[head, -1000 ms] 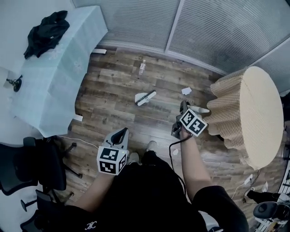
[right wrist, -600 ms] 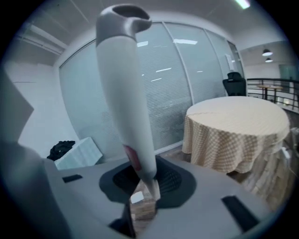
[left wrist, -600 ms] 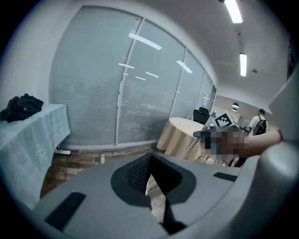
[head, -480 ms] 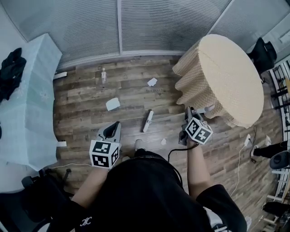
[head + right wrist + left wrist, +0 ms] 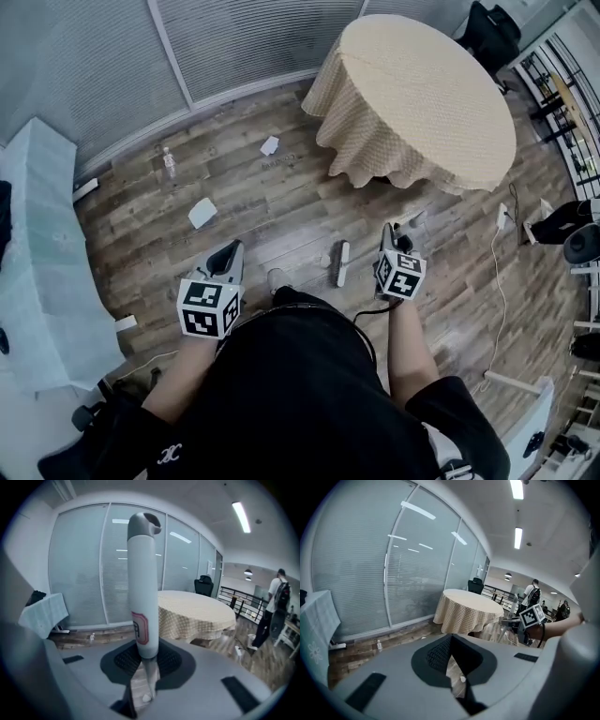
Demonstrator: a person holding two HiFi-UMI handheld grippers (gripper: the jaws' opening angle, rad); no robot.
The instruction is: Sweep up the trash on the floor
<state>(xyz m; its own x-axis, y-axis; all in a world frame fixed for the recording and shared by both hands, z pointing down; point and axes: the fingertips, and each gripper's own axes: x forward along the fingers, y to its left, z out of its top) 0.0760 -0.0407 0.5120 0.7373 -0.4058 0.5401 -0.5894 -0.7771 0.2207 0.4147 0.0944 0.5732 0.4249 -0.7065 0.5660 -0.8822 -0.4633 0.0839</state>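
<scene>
Right gripper view: we held the broom upright, handle clamped in the right gripper | head view: its brush was down on the floor beside that gripper | paper scraps and a bottle lay farther off | our left gripper was pinched narrow, empty.

Round table at upper right; covered table at left; bottle beside the window wall; two paper scraps on the floor between them; brush just left of the right gripper; handle upright in its jaws.
</scene>
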